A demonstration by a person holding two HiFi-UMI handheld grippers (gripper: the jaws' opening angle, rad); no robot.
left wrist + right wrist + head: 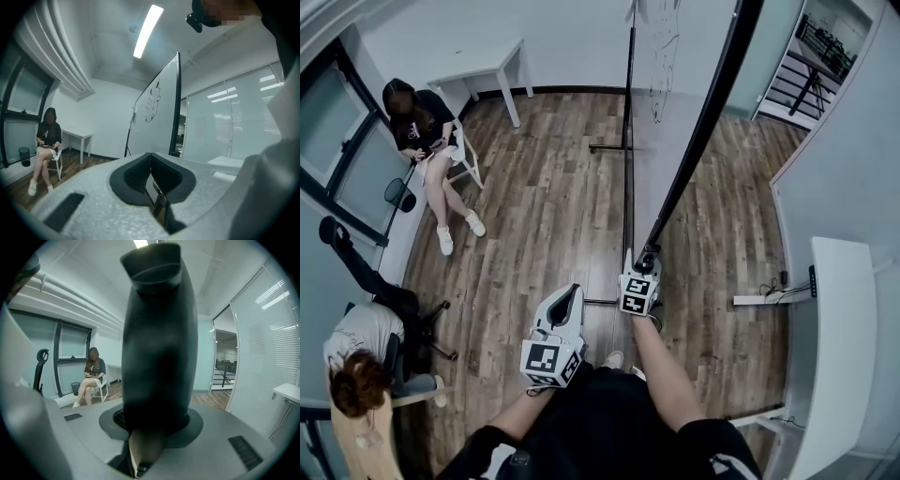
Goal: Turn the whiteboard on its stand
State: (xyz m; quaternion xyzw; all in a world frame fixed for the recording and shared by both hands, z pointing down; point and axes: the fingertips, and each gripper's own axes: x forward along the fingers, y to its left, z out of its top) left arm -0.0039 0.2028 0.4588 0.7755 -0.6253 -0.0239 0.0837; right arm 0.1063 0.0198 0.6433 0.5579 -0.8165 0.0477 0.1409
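Note:
The whiteboard (667, 141) stands edge-on in front of me, its black frame edge (698, 131) running from the upper right down to my right gripper (645, 258). That gripper is shut on the frame's edge. In the right gripper view the dark frame (157, 343) fills the middle and rises out of the jaws. The stand's pole (628, 112) and floor foot (605, 148) show left of the board. My left gripper (572, 292) hangs back and left of the board, touching nothing. Its jaws meet, empty, in the left gripper view, where the board (157, 117) stands beyond the left gripper (150, 154).
A person sits on a white chair (427, 141) at the left wall beside a white table (492, 66). Another person (361, 366) sits at a desk at the lower left. A white desk (834, 347) and a power strip (759, 298) lie to the right.

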